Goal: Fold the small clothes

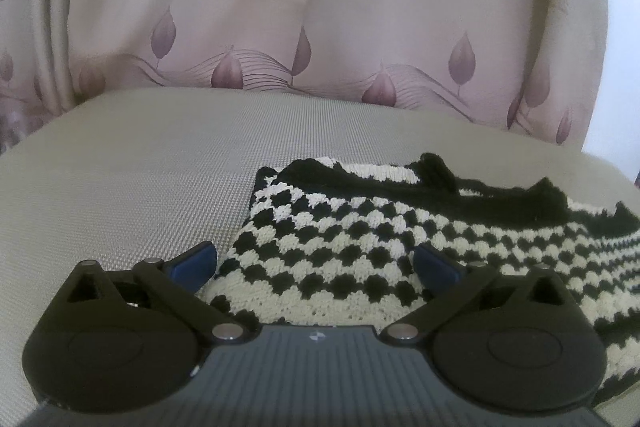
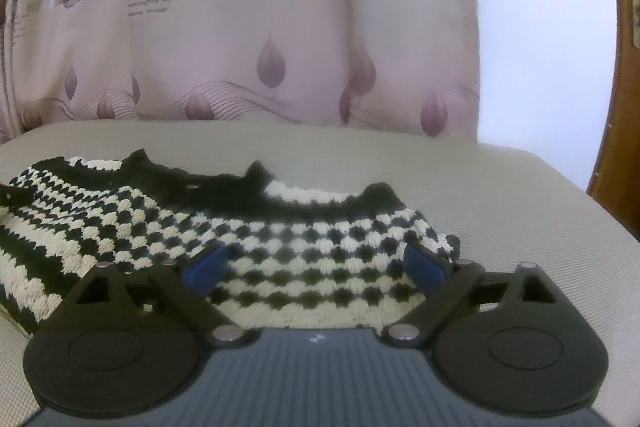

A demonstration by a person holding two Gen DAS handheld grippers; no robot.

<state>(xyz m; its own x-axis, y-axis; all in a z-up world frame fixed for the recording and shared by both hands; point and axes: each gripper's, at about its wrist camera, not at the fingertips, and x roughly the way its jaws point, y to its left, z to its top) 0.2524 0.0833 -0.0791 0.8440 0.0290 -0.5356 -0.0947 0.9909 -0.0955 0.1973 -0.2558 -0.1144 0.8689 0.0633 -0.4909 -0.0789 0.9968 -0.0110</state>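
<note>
A small black-and-cream checkered knitted garment (image 1: 360, 239) lies flat on a beige textured cushion (image 1: 132, 179). Its black trimmed edge faces away. My left gripper (image 1: 316, 265) is open, low over the garment's near left corner, jaws spread either side of the knit. In the right wrist view the same garment (image 2: 280, 243) spreads from the left to the middle. My right gripper (image 2: 316, 263) is open over the garment's near right corner, blue fingertips (image 2: 424, 267) resting at the knit, nothing clamped.
A pink curtain with leaf prints and printed text (image 1: 320, 7) hangs behind the cushion. A white wall (image 2: 540, 47) and a brown wooden frame (image 2: 624, 107) stand at the right. Bare cushion (image 2: 500, 187) lies right of the garment.
</note>
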